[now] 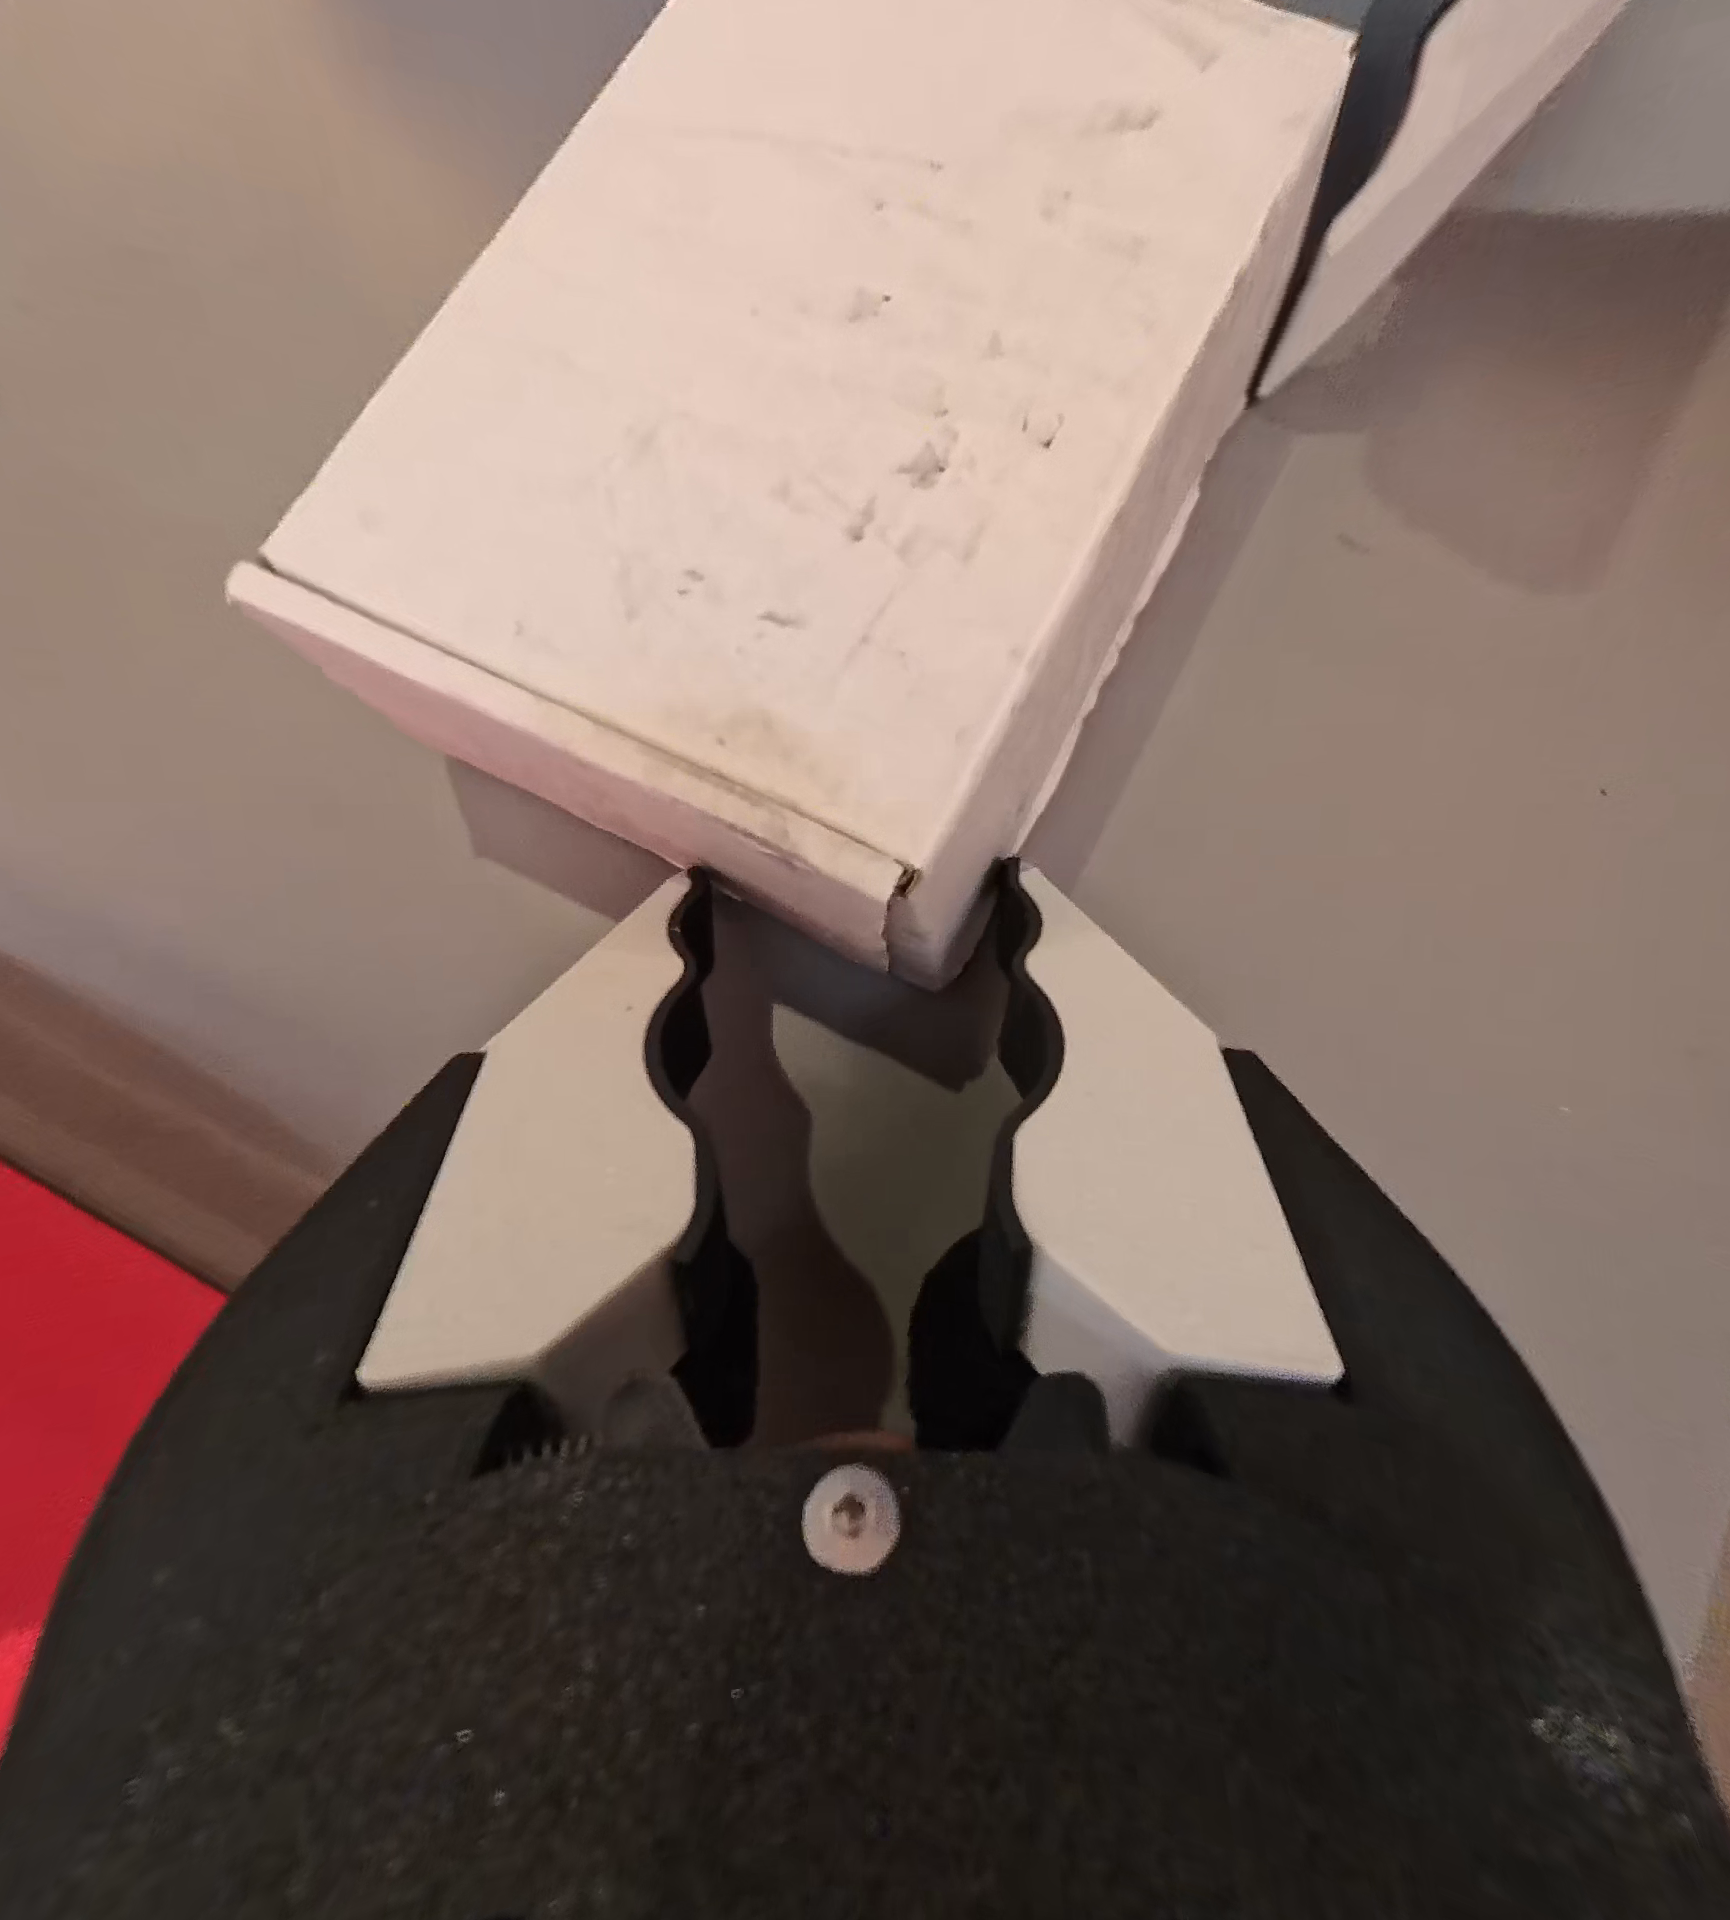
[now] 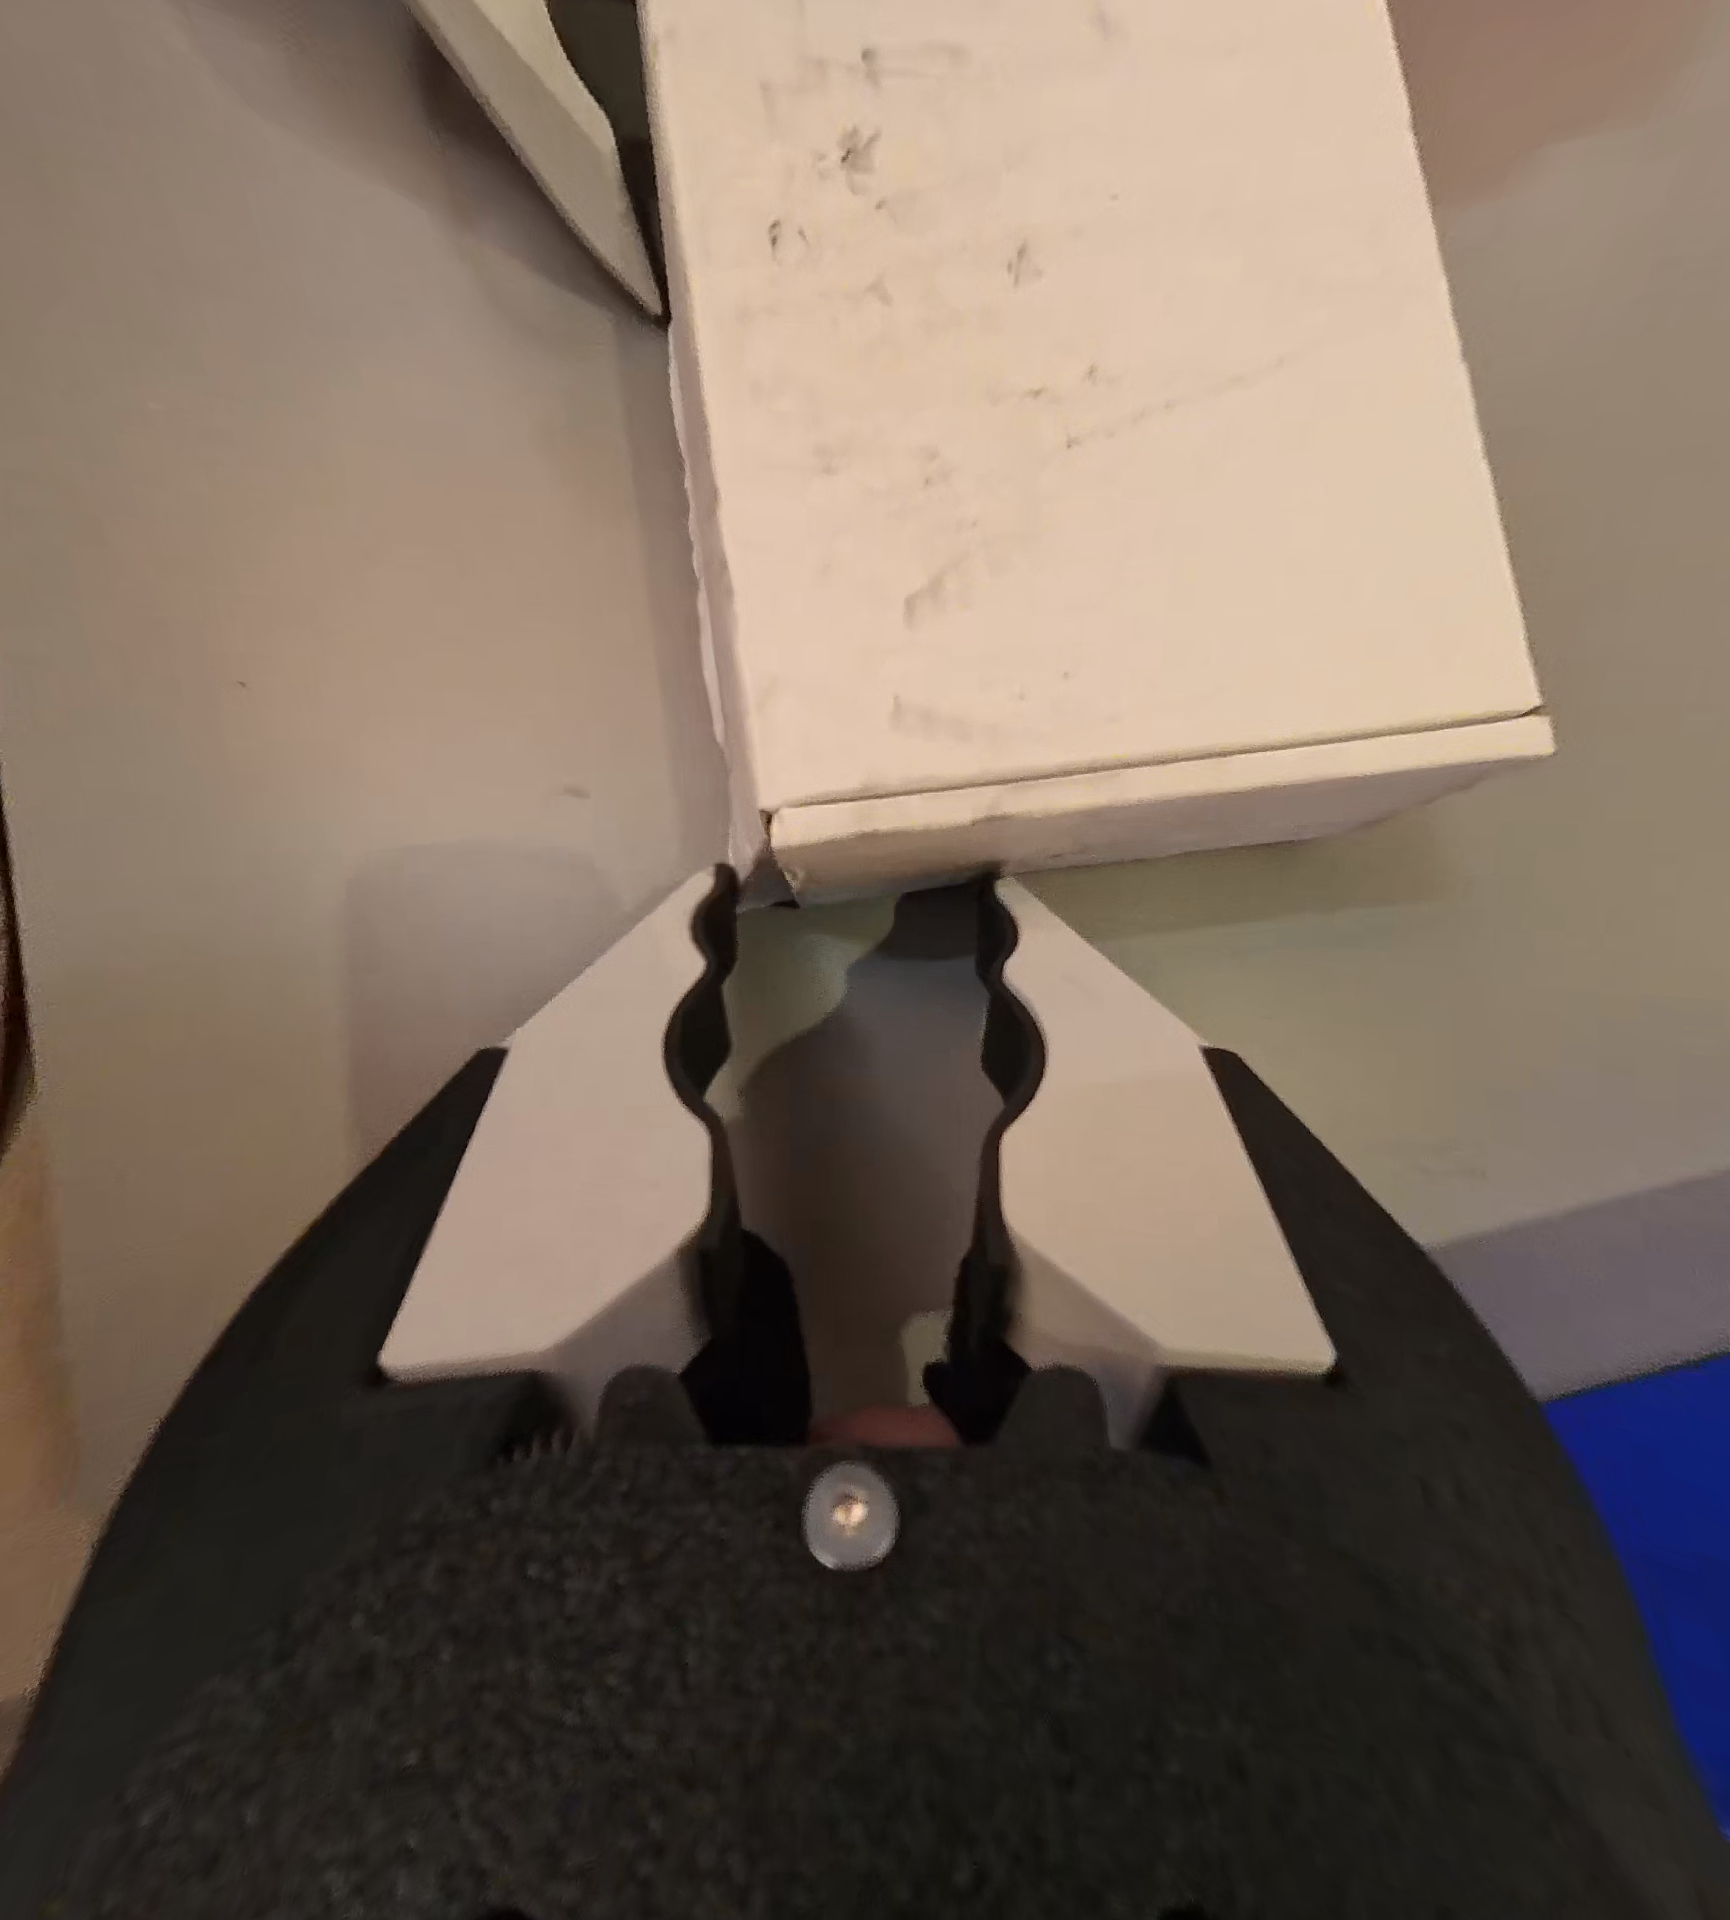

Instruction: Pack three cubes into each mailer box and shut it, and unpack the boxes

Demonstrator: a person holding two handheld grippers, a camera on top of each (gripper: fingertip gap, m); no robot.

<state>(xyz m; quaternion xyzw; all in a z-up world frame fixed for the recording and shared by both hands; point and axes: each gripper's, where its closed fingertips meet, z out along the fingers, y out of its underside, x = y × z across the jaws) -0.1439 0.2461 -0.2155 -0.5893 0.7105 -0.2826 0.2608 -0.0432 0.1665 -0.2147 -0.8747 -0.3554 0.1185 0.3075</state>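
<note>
I have the box on the counter, my left gripper at one near corner, my right gripper at another.

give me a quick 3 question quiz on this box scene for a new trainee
1. True or false: the lid of the white mailer box is standing open.
2. Which corner of the box does the left gripper straddle in its own view? A) the near right corner B) the far left corner C) none, it is off to one side
3. Fill in: in the right wrist view, the right gripper sits at the box's near ____ corner.

Key
1. False: the lid is flat and closed in both views.
2. A: its open fingers sit either side of that corner.
3. Left: the fingers are apart at the front edge.
</note>
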